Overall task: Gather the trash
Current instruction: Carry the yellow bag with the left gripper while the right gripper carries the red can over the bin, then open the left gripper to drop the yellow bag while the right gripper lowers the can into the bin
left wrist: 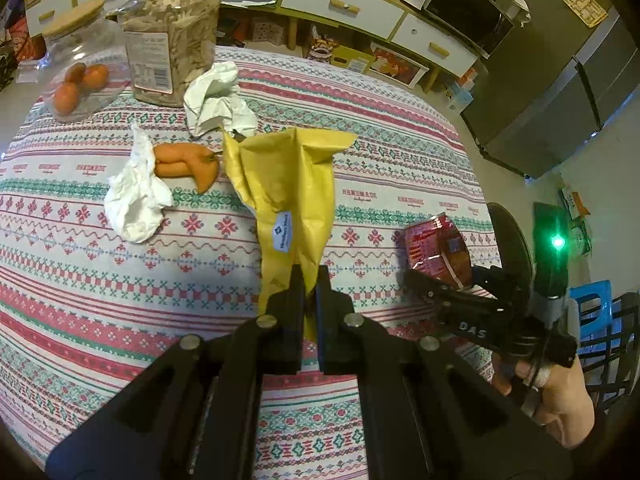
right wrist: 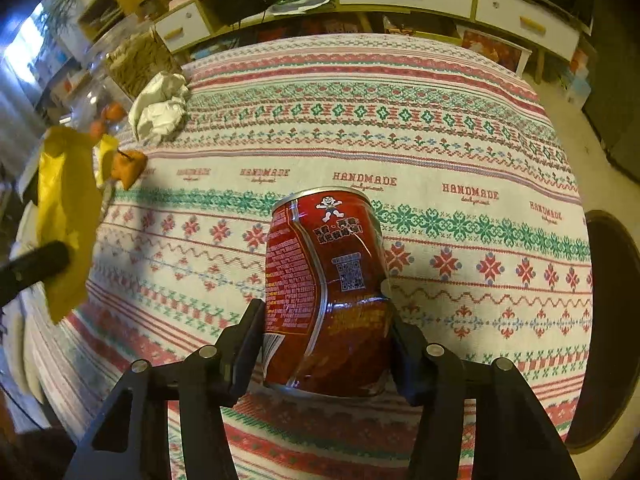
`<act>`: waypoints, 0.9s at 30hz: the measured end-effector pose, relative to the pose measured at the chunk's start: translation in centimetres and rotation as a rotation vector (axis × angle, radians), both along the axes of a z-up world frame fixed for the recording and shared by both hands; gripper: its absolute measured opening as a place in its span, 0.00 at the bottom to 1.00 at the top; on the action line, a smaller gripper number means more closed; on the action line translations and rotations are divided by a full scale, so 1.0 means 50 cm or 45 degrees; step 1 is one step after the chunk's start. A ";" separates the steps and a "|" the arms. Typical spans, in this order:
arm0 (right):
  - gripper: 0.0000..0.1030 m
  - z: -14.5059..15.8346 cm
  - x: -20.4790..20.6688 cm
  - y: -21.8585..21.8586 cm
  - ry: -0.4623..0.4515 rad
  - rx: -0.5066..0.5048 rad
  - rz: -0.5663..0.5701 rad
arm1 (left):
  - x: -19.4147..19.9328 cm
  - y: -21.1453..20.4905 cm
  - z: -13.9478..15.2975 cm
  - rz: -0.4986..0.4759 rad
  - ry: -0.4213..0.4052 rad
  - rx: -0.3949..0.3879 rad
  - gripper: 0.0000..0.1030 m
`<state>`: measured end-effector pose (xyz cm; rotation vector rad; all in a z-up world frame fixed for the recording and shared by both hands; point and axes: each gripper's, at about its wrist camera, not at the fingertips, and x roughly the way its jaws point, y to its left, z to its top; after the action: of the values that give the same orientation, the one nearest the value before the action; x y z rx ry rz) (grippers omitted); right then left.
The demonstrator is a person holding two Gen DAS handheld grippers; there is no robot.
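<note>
My left gripper [left wrist: 310, 276] is shut on the lower end of a yellow paper bag [left wrist: 296, 184], which stands up open above the table. From the right wrist view, the same bag [right wrist: 68, 216] hangs at the far left. A dented red drink can [right wrist: 326, 280] sits between the fingers of my right gripper [right wrist: 325, 308], whose pads press on both its sides. In the left wrist view the can [left wrist: 436, 244] is at the table's right edge. Crumpled white paper [left wrist: 218, 100], a white tissue [left wrist: 136, 196] and orange peel [left wrist: 188, 164] lie behind the bag.
A round table with a patterned cloth [left wrist: 80, 280] holds a tall clear jar of snacks [left wrist: 172, 36] and a lidded glass jar with oranges [left wrist: 80, 76] at the back left. Behind it stands a low cabinet with white drawers [left wrist: 344, 4]. A person's hand [left wrist: 560, 400] holds the right gripper.
</note>
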<state>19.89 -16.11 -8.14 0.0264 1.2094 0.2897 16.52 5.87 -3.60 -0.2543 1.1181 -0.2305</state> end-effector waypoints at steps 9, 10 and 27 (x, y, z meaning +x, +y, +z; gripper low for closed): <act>0.55 0.079 -0.043 -0.136 -0.069 0.050 -0.118 | -0.003 -0.076 0.009 -0.078 -0.006 -0.047 0.05; 0.55 0.084 -0.047 -0.159 -0.075 0.050 -0.142 | -0.002 -0.091 0.010 -0.093 -0.004 -0.053 0.05; 0.55 0.074 -0.168 -0.642 -0.036 0.032 -0.685 | 0.074 -0.617 -0.049 -0.564 0.089 -0.215 0.05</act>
<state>11.47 -48.21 -4.42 0.3627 1.1253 -0.1653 20.22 -24.97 -6.06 -0.1620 1.2173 -0.7164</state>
